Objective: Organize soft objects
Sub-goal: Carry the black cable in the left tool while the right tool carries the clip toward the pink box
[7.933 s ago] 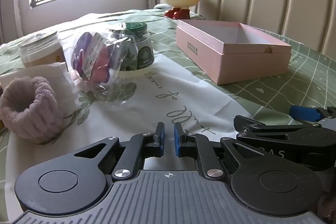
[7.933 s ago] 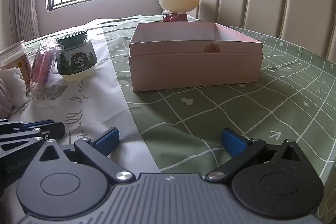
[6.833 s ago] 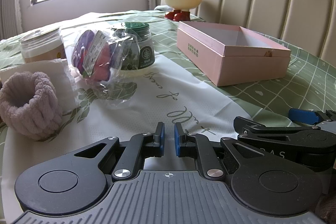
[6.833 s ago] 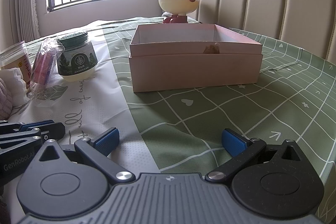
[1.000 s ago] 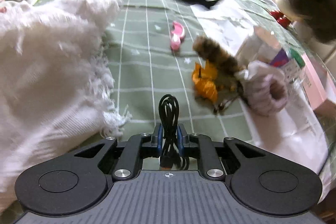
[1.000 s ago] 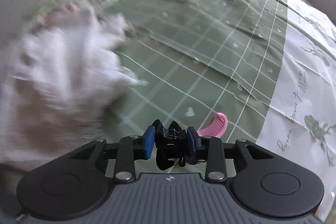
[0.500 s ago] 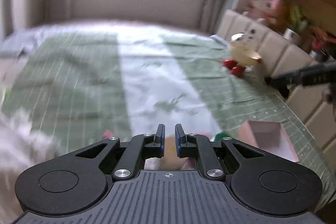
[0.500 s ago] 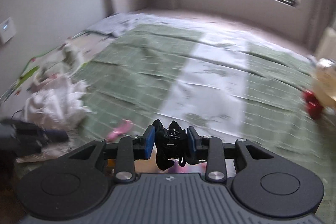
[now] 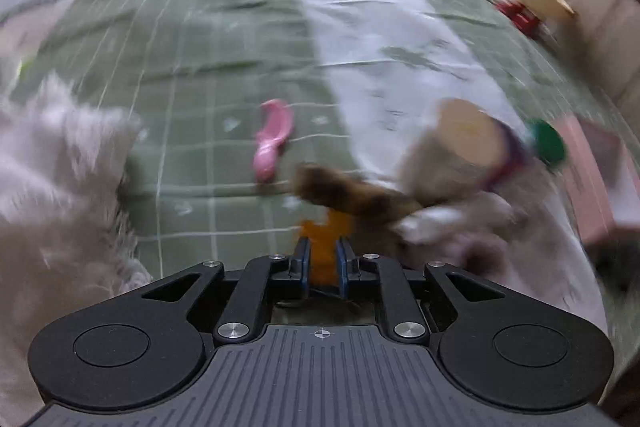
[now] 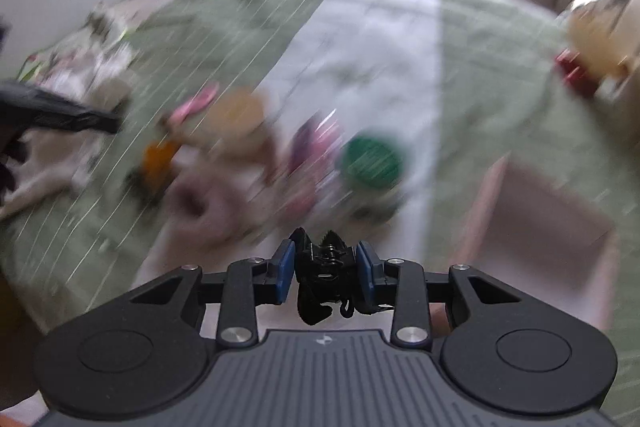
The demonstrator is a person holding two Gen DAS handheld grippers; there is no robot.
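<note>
Both views are blurred by motion. My left gripper has its jaws nearly together around an orange soft piece that lies on the green cloth. A brown furry hair tie and a pale fluffy scrunchie lie just beyond it. My right gripper is shut on a black hair claw clip, held above the table. The pink box stands open to its right. The scrunchie and the orange piece lie to its left.
A white fluffy towel fills the left. A pink comb lies on the green cloth. A green-lidded jar, a bagged pink item and a tan-lidded tub stand mid-table. A round toy is far right.
Both grippers have swung down toward the table. The left gripper, empty half a second ago, now has the orange piece between its fingers. The right still holds the black clip.
</note>
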